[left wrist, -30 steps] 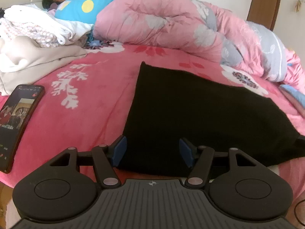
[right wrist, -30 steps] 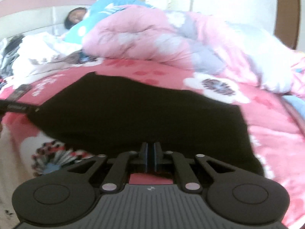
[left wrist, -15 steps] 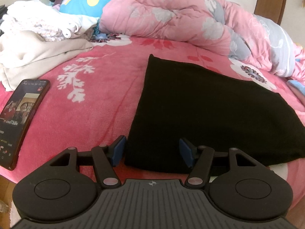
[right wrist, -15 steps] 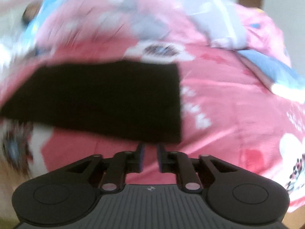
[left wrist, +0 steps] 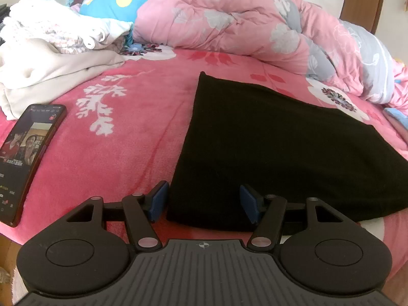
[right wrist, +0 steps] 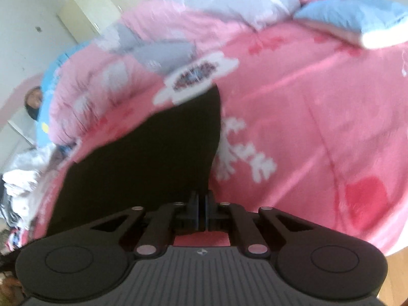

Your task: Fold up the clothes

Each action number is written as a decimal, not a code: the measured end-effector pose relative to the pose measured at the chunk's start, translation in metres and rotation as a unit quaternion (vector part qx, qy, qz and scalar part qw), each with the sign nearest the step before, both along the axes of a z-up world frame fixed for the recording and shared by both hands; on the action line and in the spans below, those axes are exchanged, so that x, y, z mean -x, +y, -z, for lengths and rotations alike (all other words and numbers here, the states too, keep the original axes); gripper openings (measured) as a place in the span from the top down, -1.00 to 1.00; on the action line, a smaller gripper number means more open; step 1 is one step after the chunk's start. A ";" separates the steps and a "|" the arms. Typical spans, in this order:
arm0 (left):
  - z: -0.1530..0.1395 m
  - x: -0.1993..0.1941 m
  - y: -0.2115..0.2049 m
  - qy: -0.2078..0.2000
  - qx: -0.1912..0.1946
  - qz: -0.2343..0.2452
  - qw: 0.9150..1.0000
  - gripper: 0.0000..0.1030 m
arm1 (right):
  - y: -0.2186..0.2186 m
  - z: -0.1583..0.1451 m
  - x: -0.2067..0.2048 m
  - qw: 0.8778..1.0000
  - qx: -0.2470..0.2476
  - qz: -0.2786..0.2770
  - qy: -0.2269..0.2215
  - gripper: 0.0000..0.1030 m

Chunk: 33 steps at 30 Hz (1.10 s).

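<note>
Your right wrist view is motion-blurred: the quilt (right wrist: 158, 58) pattern smears and the clothes pile (right wrist: 20, 188) at the left edge is unreadable. The right claw (right wrist: 202, 214) covers the black garment (right wrist: 142, 163) near corner, so grip there can't be told. The phone (left wrist: 28, 158) is cut off left.

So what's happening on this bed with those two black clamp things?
A person is folding clothes with a handheld gripper in each hand. A black garment lies folded flat on the pink bedspread. The left gripper is open at its near corner. The right gripper is shut at its near right corner; whether it pinches cloth is unclear.
</note>
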<state>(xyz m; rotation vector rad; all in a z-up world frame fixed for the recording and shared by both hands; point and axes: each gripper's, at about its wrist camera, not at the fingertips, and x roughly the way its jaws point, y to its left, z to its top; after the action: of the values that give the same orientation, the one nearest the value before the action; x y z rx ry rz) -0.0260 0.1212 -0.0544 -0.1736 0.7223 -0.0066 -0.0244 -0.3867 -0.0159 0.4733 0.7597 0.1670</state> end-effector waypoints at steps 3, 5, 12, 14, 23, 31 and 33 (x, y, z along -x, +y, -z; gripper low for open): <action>0.000 0.000 0.000 0.001 -0.001 0.003 1.000 -0.18 | -0.011 0.001 -0.001 1.000 -0.021 0.012 0.010 0.94; 0.000 0.000 0.001 0.001 0.000 0.005 1.000 -0.18 | -0.012 -0.003 0.000 1.000 -0.029 0.009 0.004 0.94; -0.007 0.008 0.006 0.001 0.009 0.000 1.000 -0.18 | -0.023 0.009 -0.006 0.998 -0.050 0.022 0.025 0.94; -0.010 0.015 0.013 0.002 0.027 -0.011 1.000 -0.18 | -0.026 0.023 -0.008 0.997 -0.051 0.035 0.049 0.96; -0.008 0.044 0.060 0.023 0.218 -0.067 0.973 -0.18 | -0.049 0.034 0.007 0.986 -0.138 0.079 0.054 0.88; 0.007 0.022 0.063 0.023 0.289 -0.094 0.952 -0.15 | -0.057 0.047 0.016 0.957 -0.257 0.104 0.080 0.27; 0.008 0.018 0.062 0.022 0.290 -0.099 0.952 -0.02 | -0.054 0.051 0.016 0.951 -0.277 0.105 0.091 0.27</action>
<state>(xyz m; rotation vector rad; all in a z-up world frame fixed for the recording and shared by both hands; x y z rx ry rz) -0.0436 0.1830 -0.0625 -0.8113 0.7291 -0.0245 -0.0407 -0.4406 -0.0667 1.1119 0.8353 0.1364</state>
